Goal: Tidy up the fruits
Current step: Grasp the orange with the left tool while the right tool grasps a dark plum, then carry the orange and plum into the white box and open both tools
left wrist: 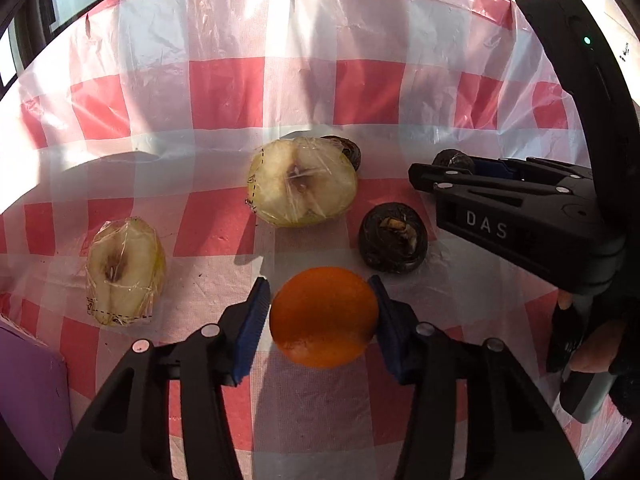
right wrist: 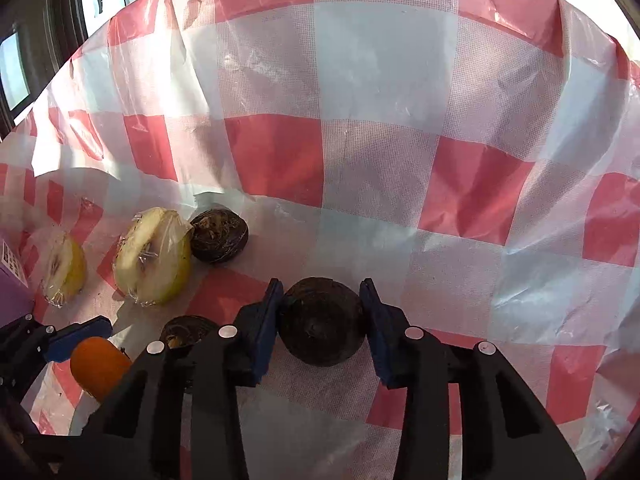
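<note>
My left gripper (left wrist: pixel 318 308) is shut on an orange (left wrist: pixel 324 317), its blue pads on both sides, just above the checked cloth. My right gripper (right wrist: pixel 322 312) is shut on a dark round fruit (right wrist: pixel 322 322); it shows in the left wrist view (left wrist: pixel 440 174) at the right. Two plastic-wrapped pear halves lie on the cloth: a large one (left wrist: pixel 302 182) in the middle and a smaller one (left wrist: pixel 124 272) to the left. A second dark fruit (left wrist: pixel 394 238) lies right of the orange, and a third (left wrist: pixel 348 152) sits behind the large pear half.
The red-and-white checked plastic cloth (left wrist: pixel 224 92) covers the table and rises up the back. A purple box (left wrist: pixel 28 392) stands at the left front edge, also visible in the right wrist view (right wrist: pixel 12 292). Dark window frames sit beyond the cloth at far left.
</note>
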The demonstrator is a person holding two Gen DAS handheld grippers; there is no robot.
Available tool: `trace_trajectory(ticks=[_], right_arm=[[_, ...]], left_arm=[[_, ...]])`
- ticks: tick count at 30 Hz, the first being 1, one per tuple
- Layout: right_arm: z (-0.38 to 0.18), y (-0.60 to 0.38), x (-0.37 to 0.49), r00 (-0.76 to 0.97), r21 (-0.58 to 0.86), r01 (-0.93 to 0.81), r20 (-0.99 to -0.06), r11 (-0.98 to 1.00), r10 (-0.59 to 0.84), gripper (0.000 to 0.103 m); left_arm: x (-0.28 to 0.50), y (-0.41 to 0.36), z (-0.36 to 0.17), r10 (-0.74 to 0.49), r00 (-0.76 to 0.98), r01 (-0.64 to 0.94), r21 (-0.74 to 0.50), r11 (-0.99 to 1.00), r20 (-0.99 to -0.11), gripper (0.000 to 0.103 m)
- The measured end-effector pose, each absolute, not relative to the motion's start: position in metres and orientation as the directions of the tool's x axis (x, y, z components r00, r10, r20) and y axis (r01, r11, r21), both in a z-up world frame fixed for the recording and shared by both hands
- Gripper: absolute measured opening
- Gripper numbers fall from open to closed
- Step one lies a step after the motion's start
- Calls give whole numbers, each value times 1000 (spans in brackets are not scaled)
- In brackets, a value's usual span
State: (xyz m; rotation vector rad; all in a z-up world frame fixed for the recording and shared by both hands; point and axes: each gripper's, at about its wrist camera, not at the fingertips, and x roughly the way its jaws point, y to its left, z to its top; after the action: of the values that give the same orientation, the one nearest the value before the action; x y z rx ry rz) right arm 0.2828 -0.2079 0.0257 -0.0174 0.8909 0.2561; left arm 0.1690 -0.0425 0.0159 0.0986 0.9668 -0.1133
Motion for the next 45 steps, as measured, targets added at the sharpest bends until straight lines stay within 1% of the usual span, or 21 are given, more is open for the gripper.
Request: trace_trajectory(ticks=[2,7,13,18,23,30,37,41,45], right_arm=[[28,-220,268,609,123,-194,-763,973,217,39],[34,-235,214,609,185,-140,-758,973,232,39],[30,-237,144,591,199,-98,-777,975,218,39],[27,-238,105,575,212,-54,-792,976,204,39],[29,-230,98,567,184,-42,-805,982,175,39],[52,-207,69,563,149,-70,-810,986,162,39],[65,-178,23,534,172,-25,-830,985,159,39],[66,-158,-3,509,191,-7,-844,982,168,39],[71,-138,-20,501,195,-6,-849,981,171,39]], left_arm=[[163,-38,17,-71,544,128,-1,992,-836,44],[121,-30,20,-83,517,110,-30,993,-852,44],[66,-28,19,-94,486,140,-29,990,-869,44],[45,-26,17,-102,471,182,-16,983,-876,44],[37,-24,25,-114,484,213,-9,977,-867,44],[25,-12,53,-164,509,245,-40,969,-845,44],[-1,12,86,-218,508,276,-82,958,-833,44],[-16,22,102,-255,504,333,-87,939,-825,44],[-25,26,122,-298,526,399,-78,914,-797,44]])
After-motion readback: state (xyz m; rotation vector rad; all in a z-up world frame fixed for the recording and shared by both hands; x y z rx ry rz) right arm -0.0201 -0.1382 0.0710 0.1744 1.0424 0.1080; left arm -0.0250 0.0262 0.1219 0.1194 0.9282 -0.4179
